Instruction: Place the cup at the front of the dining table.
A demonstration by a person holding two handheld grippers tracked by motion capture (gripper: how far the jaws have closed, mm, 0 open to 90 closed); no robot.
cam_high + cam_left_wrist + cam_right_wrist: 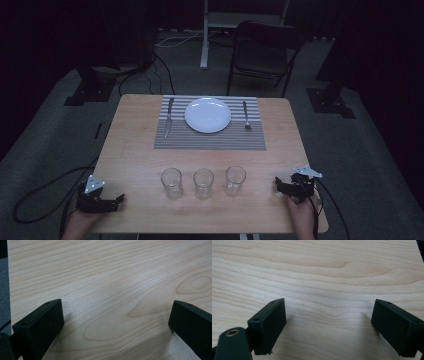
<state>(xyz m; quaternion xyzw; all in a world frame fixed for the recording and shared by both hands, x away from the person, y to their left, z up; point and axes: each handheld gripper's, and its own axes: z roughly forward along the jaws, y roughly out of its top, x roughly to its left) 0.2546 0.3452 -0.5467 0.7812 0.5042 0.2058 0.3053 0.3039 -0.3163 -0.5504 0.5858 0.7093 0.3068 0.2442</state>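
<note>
From my station the biggest thing I see is the light wooden table [135, 165], which takes up the middle of the high view and runs to its lower edge. On the table's upper half lies a grey striped rectangular placemat [210, 140], and at its centre, a little above the middle of the frame, sits a round white plate [208, 115]. A silver knife [169, 117] lies on the mat just left of the plate, and a silver fork [246, 116] just right of it, neither touching the plate. Below the mat, across the lower middle of the frame, three clear drinking glasses stand upright in a row, apart from one another: the left glass [171, 183], the middle glass [203, 183] and the right glass [235, 180]. My left gripper [119, 200] rests at the lower left of the frame by the table's near corner, well apart from the left glass; in the left gripper view its two black jaws stand wide apart with bare wood between them. My right gripper [276, 184] sits at the lower right, near the right glass but not touching it; in the right gripper view its jaws are likewise spread wide over bare tabletop, holding nothing.
</note>
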